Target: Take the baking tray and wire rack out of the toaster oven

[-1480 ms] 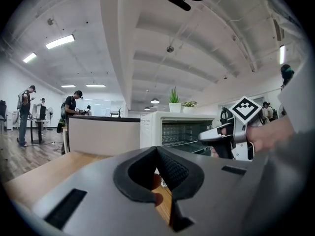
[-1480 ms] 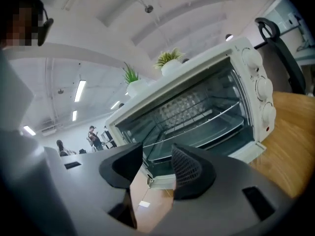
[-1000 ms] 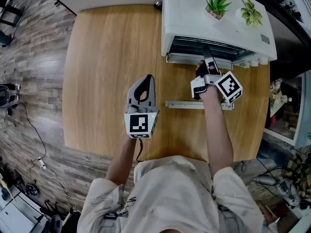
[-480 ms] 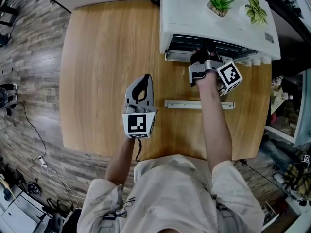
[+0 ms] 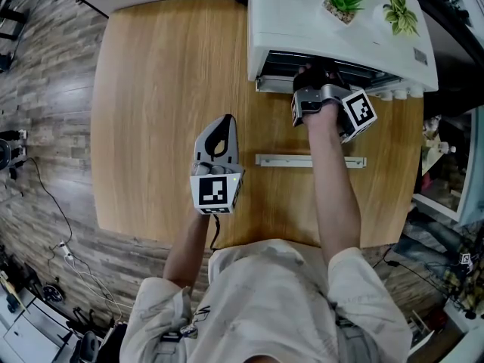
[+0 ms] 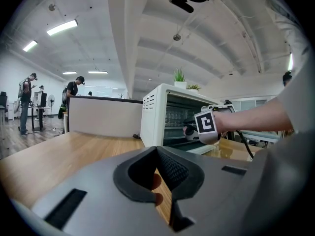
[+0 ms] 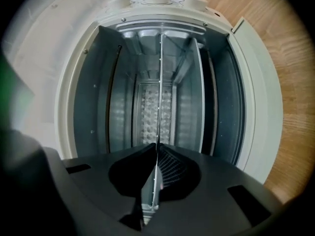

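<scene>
Steel-grey baking tray (image 7: 150,196), seen edge-on inside the white toaster oven (image 5: 302,17) at the tabletop's (image 5: 166,89) far right corner.
Right gripper (image 5: 314,76): jaws just closed, pinching what looks like the tray's front lip. Left gripper (image 5: 223,123): closed, empty, over the tabletop's near middle. Risks: the thin-lip grip may slip; a skewed pull may jam the tray in the side rails or knock it against the lowered door (image 5: 310,160).

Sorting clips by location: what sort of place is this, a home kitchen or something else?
Likely an open office or lab, not a kitchen: strip ceiling lights, people standing in the background, and the toaster oven on a plain wooden table.
</scene>
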Motion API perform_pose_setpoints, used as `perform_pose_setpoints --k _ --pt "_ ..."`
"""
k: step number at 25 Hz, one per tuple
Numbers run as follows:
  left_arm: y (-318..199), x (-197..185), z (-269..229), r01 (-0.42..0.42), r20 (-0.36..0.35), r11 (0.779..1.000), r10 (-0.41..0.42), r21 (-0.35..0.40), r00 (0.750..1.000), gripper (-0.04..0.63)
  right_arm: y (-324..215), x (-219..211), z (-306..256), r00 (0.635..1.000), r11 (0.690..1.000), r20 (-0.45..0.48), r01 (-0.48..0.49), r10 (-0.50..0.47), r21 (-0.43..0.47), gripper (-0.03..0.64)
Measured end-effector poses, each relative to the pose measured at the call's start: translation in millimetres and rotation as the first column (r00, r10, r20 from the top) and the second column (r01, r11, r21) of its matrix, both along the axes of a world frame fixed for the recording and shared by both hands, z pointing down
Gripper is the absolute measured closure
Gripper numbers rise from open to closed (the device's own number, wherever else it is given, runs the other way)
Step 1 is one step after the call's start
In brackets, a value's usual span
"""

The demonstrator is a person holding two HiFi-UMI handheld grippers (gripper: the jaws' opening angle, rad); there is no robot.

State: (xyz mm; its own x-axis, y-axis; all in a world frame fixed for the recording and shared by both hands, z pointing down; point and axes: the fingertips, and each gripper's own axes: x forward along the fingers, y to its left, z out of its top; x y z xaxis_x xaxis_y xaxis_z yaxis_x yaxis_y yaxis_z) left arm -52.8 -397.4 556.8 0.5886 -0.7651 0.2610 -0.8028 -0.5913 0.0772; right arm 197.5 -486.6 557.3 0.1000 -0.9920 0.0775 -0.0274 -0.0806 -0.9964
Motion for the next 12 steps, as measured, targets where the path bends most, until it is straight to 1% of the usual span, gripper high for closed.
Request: perform_pose_setpoints --k 8,12 --pt "1.2 -1.9 1.8 0.007 0.000 1.000 -0.007 -0.007 1.000 0.581 0.0 -0.4 -0.5 1.000 1.000 0.023 -0.006 0.005 0.023 0.585" --pt "0.6 -1.8 0.9 0.011 -0.009 1.000 -0.011 -0.006 1.000 0.581 -0.4 -0.1 -0.4 1.000 1.000 0.008 -0.001 0.001 0.025 0.586"
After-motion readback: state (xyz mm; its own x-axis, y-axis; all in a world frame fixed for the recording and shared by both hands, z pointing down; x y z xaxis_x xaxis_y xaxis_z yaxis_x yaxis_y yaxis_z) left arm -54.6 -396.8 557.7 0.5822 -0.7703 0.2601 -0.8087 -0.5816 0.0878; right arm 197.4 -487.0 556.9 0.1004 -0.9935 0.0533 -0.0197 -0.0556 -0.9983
